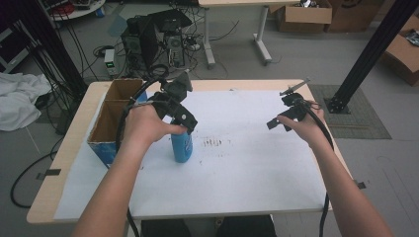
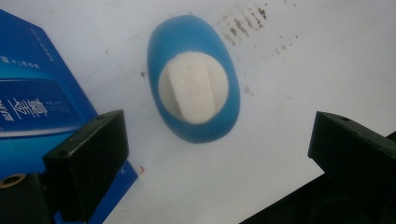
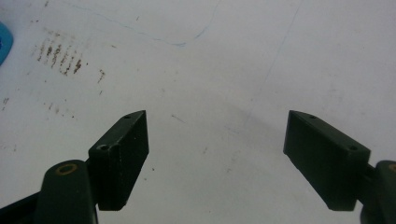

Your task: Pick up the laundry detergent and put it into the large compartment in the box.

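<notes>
directly above the blue bottle (image 2: 194, 79), the left gripper (image 2: 217, 149) hangs open.

Black grippers (image 1: 185, 129) with brass-coloured pivots, black cables (image 1: 320, 128), seemingly bare forearms.

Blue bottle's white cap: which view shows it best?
The left gripper view: it looks straight down on the white cap of the blue bottle, unobstructed. In the high view the left gripper covers the bottle's top. The right gripper view catches a blue sliver at its edge.
</notes>
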The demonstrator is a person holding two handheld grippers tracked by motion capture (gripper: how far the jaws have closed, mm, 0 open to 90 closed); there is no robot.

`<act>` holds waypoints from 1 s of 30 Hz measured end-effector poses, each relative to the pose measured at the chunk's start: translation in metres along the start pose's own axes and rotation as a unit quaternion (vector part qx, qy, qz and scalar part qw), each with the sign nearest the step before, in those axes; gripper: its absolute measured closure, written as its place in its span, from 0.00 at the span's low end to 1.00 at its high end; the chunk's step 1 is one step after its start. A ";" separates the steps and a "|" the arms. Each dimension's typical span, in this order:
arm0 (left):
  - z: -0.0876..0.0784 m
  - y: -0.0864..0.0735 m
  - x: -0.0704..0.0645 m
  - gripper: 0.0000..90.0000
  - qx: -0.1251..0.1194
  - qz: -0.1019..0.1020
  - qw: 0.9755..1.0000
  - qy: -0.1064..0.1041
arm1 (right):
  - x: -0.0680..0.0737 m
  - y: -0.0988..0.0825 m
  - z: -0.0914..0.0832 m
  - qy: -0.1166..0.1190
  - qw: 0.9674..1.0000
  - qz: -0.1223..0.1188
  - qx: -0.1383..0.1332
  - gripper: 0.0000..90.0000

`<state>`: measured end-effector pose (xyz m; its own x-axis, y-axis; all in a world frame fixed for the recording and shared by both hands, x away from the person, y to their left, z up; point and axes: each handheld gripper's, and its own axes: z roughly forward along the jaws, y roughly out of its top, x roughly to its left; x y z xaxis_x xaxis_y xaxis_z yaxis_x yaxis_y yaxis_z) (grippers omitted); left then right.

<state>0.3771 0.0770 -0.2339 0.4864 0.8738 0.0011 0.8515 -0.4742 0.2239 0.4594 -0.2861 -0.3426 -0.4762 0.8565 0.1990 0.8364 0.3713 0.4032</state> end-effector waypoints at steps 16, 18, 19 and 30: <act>0.017 0.015 0.000 0.06 0.014 -0.015 1.000 0.015 | -0.002 -0.001 -0.001 0.003 1.000 0.002 -0.002 0.25; 0.018 0.017 0.000 0.06 0.016 -0.016 1.000 0.015 | -0.003 -0.001 -0.001 0.004 1.000 0.003 -0.002 0.25; 0.020 0.018 0.000 0.06 0.017 -0.017 1.000 0.019 | -0.004 -0.002 -0.001 0.004 1.000 0.001 -0.004 0.25; 0.032 0.021 0.004 0.06 0.024 -0.028 0.999 0.014 | -0.006 -0.004 0.000 0.005 1.000 0.003 -0.003 0.25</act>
<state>0.4031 0.0674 -0.2607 0.4324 0.9015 0.0176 0.8861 -0.4284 0.1772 0.4586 -0.2925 -0.3452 -0.4737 0.8551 0.2107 0.8377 0.3636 0.4075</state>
